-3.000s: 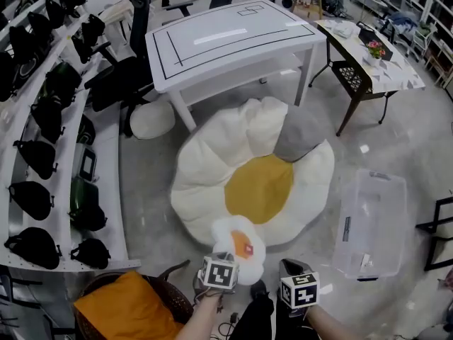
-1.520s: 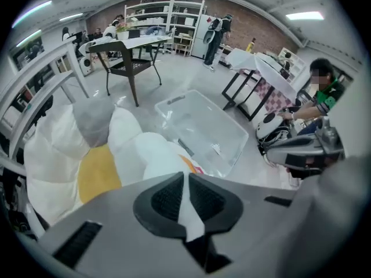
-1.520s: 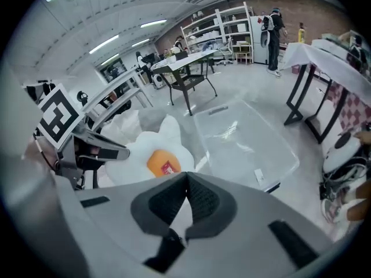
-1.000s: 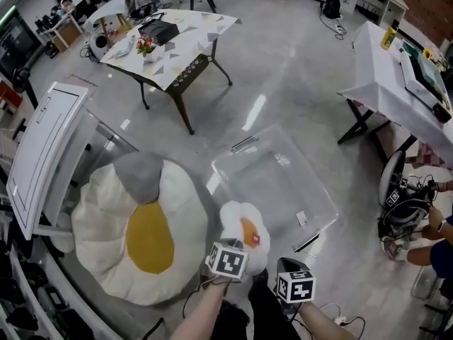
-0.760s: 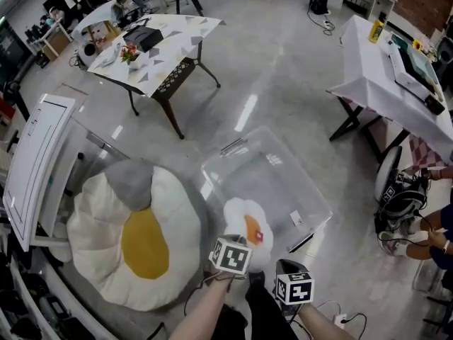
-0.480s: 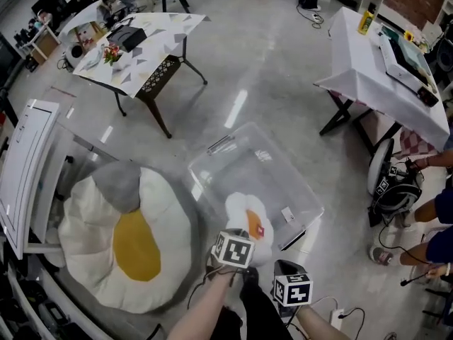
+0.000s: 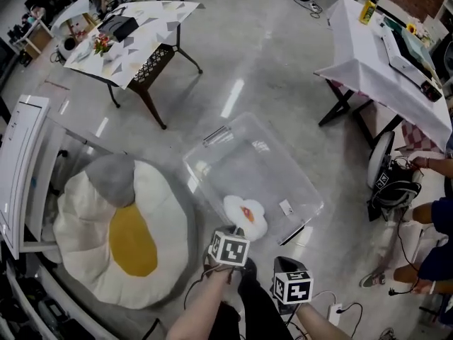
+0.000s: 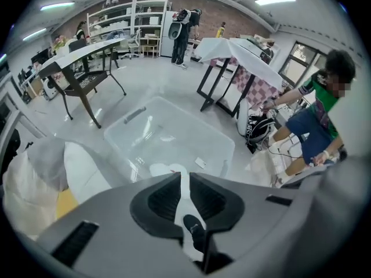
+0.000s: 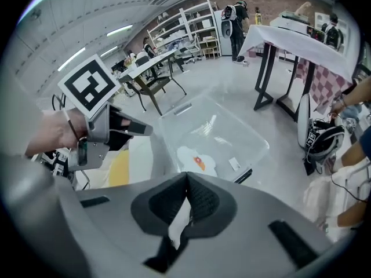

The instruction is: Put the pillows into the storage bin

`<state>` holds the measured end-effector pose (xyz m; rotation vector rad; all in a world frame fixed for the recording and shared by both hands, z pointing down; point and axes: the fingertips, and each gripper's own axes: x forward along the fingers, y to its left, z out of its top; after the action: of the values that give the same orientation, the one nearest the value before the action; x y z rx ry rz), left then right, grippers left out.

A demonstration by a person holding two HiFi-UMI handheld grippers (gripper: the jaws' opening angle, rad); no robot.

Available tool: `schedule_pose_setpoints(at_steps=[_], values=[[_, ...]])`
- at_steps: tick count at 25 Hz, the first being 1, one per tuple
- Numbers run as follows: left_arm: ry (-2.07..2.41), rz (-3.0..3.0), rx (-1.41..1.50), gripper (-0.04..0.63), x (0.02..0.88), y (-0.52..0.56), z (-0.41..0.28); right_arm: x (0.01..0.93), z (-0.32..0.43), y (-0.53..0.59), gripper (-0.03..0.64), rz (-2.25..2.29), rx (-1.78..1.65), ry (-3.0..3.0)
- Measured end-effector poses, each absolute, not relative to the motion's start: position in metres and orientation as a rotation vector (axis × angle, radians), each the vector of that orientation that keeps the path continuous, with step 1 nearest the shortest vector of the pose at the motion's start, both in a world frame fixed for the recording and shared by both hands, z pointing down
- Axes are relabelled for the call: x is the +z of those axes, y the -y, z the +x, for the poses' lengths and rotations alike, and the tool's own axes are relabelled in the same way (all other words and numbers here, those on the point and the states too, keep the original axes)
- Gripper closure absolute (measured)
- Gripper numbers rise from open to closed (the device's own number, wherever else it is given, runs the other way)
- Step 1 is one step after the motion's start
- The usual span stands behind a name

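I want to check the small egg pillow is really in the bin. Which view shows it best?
The right gripper view: the small egg pillow lies nearly whole and unblocked inside the clear bin. The head view shows it too, smaller, at the bin's near corner. The left gripper view shows only a white edge.

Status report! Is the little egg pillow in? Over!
Left gripper opening, nothing pinched; right gripper shut, empty. Little egg pillow lies inside clear bin. Nothing blocking.
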<state>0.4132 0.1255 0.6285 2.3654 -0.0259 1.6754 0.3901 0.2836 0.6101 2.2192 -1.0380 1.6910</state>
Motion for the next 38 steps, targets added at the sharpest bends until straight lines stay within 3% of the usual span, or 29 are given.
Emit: schedule_pose_setpoints(at_steps=[20, 38], values=[[0.399, 2.16, 1.397, 0.557, 0.621, -0.057, 0.285, 0.607, 0.38, -0.205, 0.617, 2.031, 1.562, 1.245], [0.734, 2.043, 1.192, 0.572, 0.589, -0.015, 0.143, 0.58, 0.295, -0.135, 0.617, 1.826, 1.39, 1.478]])
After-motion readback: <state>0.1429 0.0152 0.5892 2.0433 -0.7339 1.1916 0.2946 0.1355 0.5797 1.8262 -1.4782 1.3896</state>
